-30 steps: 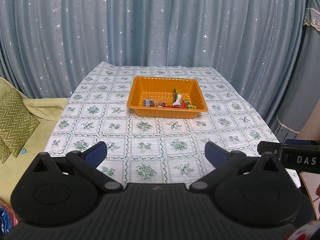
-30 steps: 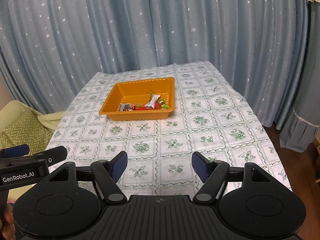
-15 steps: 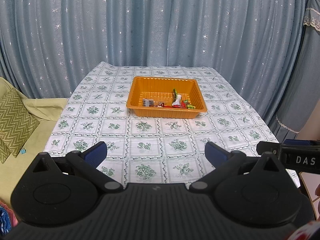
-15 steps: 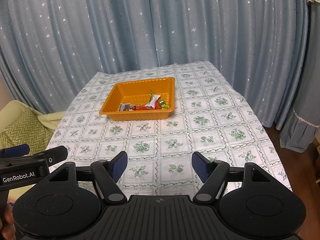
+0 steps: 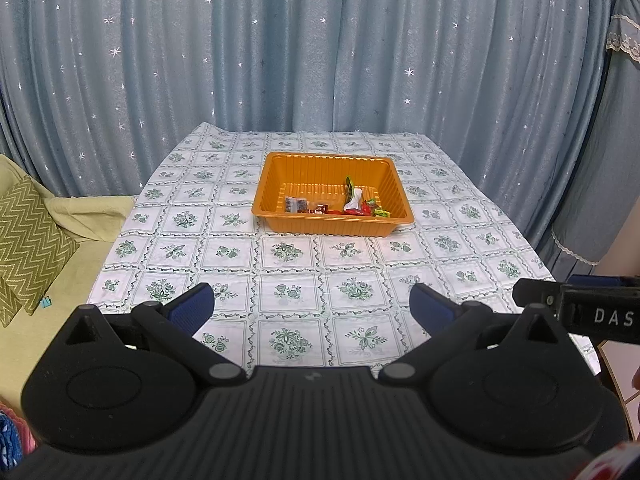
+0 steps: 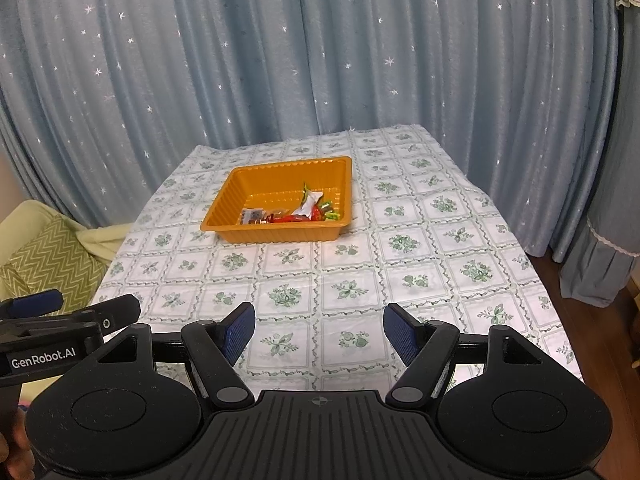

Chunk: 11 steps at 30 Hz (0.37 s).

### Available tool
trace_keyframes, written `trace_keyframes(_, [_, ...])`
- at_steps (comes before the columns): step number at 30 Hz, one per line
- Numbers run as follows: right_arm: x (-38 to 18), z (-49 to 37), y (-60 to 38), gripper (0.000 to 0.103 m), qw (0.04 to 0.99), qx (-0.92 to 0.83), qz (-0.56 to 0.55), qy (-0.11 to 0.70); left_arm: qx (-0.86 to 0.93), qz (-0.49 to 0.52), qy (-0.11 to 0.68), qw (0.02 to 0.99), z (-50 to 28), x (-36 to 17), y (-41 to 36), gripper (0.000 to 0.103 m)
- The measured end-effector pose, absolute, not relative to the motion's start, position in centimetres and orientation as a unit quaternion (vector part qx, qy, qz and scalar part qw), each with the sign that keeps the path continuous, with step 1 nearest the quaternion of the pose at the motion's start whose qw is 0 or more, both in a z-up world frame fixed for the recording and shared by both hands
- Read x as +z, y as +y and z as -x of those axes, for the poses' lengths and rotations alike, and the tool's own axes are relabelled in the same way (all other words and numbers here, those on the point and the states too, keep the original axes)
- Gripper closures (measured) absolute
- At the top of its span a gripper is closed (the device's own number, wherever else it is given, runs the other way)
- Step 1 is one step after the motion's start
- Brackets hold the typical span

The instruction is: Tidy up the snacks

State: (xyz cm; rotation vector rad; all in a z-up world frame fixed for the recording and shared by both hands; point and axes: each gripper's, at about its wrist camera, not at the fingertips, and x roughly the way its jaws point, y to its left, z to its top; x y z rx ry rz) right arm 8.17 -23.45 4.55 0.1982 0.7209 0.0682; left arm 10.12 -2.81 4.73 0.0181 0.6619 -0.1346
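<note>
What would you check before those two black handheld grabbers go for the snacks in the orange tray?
1. Left gripper jaws apart with nothing between them: ok.
2. Right gripper jaws apart with nothing between them: ok.
3. Orange ribbed plastic tray flat on the floral-checked tablecloth: ok.
4. Wrapped snacks inside the tray, bunched along its near wall: ok.
5. Cloth between jaws and tray free of obstacles: ok.
6. Snacks easy to pick singly: cannot tell, they overlap.

- Left gripper (image 5: 311,305): bottom of its frame, jaws spread wide, nothing between them.
- Right gripper (image 6: 319,332): bottom of its frame, jaws apart, empty.
</note>
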Motion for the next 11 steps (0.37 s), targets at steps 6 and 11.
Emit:
trace_keyframes(6, [4.67, -8.29, -23.41, 0.032, 0.931, 0.034, -0.095, 0.352, -0.067, -0.01, 0.326, 0.943, -10.14, 4.74, -2.87, 0.0])
trace_keyframes(11, [4.65, -8.33, -23.41, 0.032, 0.931, 0.034, -0.095, 0.352, -0.067, -0.012, 0.316, 0.946, -9.9, 4.79, -2.94, 0.0])
